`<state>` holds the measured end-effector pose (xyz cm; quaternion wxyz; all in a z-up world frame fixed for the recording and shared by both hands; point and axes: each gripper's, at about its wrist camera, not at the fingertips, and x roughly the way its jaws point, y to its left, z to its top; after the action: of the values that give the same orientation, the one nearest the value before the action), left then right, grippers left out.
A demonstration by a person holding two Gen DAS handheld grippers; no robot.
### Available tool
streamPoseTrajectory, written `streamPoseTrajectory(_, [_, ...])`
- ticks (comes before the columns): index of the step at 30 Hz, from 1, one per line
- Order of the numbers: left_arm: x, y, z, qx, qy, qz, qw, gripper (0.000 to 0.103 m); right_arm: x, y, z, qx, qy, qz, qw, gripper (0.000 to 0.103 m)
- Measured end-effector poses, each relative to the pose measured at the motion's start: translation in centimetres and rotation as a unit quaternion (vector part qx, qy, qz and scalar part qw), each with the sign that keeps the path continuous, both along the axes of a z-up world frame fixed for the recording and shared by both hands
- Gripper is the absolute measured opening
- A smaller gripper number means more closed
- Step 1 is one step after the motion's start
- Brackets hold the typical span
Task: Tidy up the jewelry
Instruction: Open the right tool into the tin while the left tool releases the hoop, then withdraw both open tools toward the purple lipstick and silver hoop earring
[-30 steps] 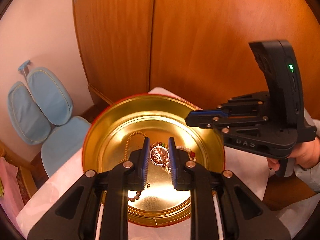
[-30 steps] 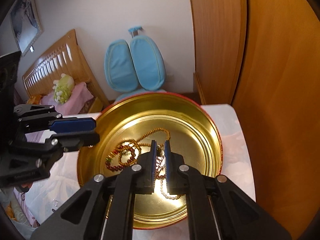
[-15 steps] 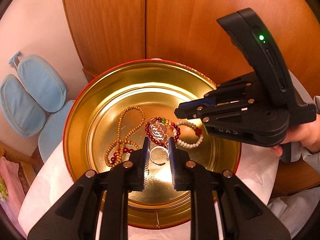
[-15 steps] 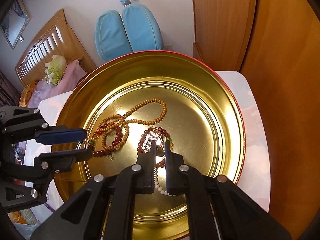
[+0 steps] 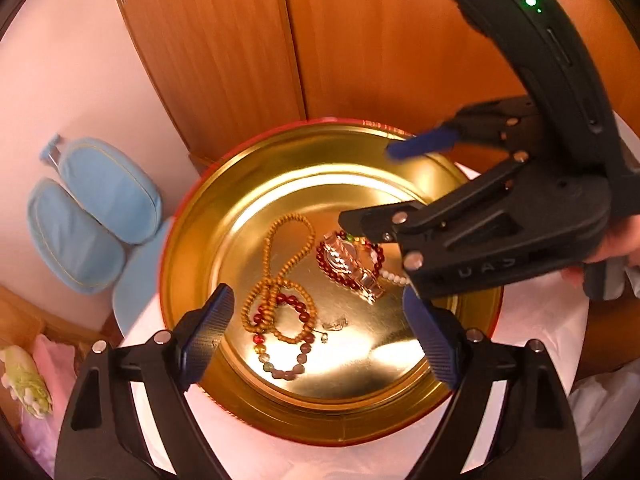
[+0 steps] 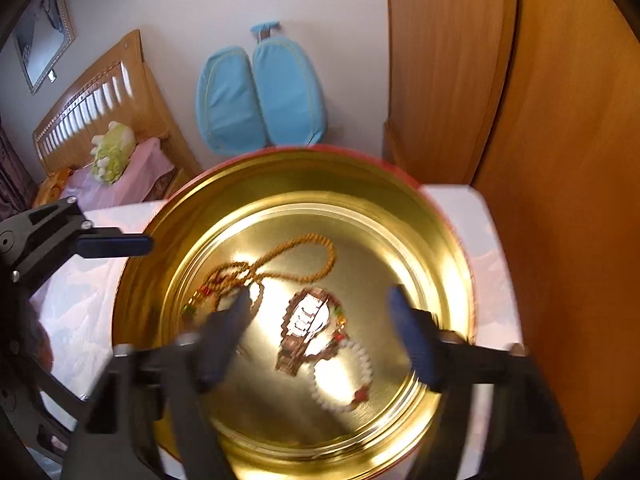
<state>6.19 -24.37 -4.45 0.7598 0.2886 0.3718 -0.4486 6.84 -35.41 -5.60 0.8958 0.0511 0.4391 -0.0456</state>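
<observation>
Wooden wardrobe doors (image 5: pixel 280 40) and a blue chair (image 6: pixel 260 92) stood behind your gold tin (image 5: pixel 192 240). Your left gripper (image 5: pixel 320 320) and right gripper (image 6: pixel 320 312) had just sprung wide, empty, above the tangled beads (image 5: pixel 280 292) and watch (image 6: pixel 304 328) lying inside.

You see a glossy gold metal tin (image 5: pixel 192 240), matt wooden beads (image 5: pixel 288 256), and a polished wood wardrobe (image 5: pixel 224 48) behind.

Warm light, tin (image 5: pixel 192 248) glare, right view blurred
</observation>
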Motion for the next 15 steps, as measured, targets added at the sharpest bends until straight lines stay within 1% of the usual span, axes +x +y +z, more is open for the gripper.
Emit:
streamPoseTrajectory(1, [0.0, 0.2, 0.0, -0.001, 0.003, 0.002, 1.0000, 0.084, 0.0, -0.1, 0.1, -0.007, -0.002, -0.004, 1.000, 0.093])
streamPoseTrajectory(4, [0.1, 0.6, 0.0, 0.000, 0.009, 0.015, 0.9998, 0.084, 0.0, -0.6, -0.1, 0.010, 0.001, -0.005, 1.000, 0.093])
streamPoseTrajectory(11, [0.2, 1.3, 0.7, -0.016, 0.016, 0.024, 0.9994, 0.084, -0.3, -0.9, -0.3, 0.034, 0.010, -0.009, 0.999, 0.093])
streamPoseTrajectory(13, [0.0, 1.5, 0.9, -0.017, 0.018, 0.024, 0.9994, 0.084, -0.8, -0.7, 0.3, 0.047, -0.005, -0.007, 0.999, 0.093])
streamPoseTrajectory(15, [0.0, 2.0, 0.9, -0.021, 0.023, 0.027, 0.9992, 0.084, -1.4, -0.6, 1.2, 0.063, -0.031, -0.003, 0.998, 0.093])
